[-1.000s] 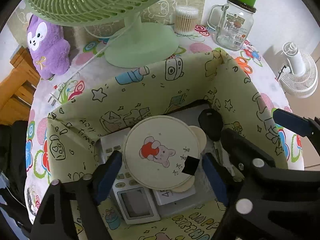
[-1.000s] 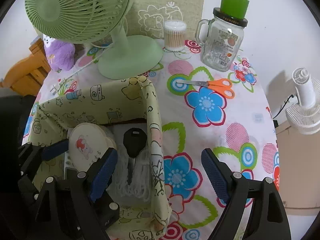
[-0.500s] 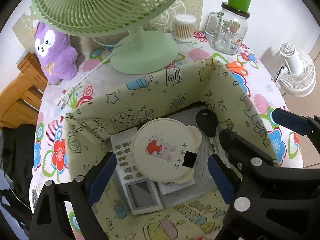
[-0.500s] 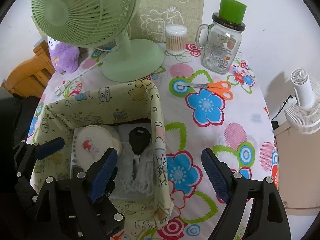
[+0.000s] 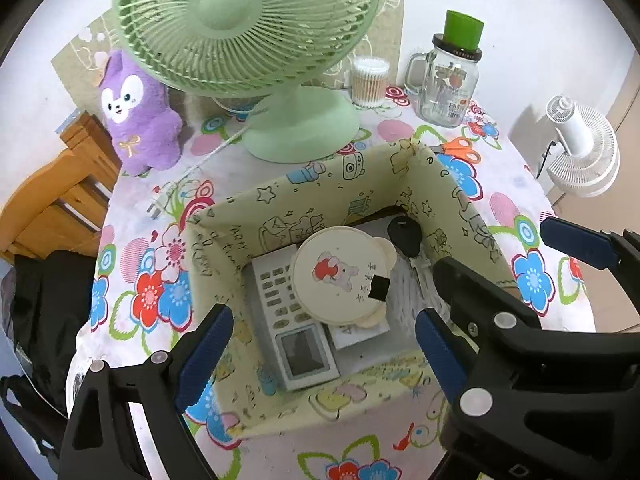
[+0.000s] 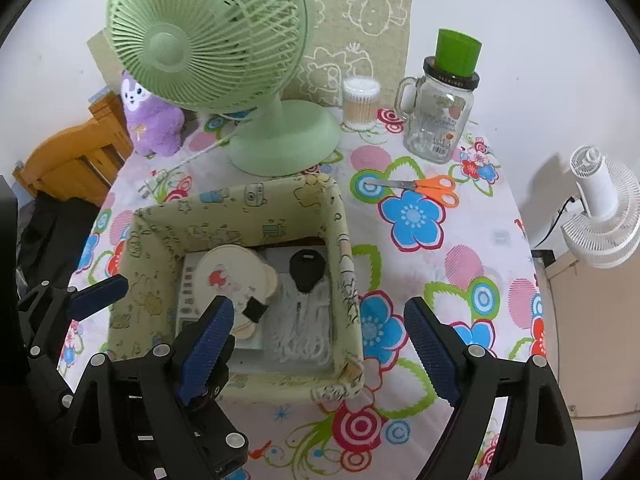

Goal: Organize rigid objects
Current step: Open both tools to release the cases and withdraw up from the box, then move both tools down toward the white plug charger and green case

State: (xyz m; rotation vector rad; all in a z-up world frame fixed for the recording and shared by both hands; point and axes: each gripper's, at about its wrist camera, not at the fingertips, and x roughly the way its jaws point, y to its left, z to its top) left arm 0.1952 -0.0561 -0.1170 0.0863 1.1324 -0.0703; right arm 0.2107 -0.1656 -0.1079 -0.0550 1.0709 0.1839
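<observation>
Your scissors [image 6: 424, 186] lie flat on the table [image 6: 472, 264], blades pointing left toward the fan, well beyond your right gripper [image 6: 320, 354], whose jaws, like your left gripper's [image 5: 320, 356] over the box [image 5: 240, 216], stand wide and empty.

You see a pale yellow cartoon-printed fabric box [image 5: 320, 184] on the bench's [image 6: 460, 248] bright flower-patterned cloth. Beside it stand your mint-green fan [image 5: 248, 28] and orange-handled scissors [image 6: 432, 186].

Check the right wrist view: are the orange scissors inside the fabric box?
No, the orange scissors lie on the floral tablecloth beyond the fabric box.
</observation>
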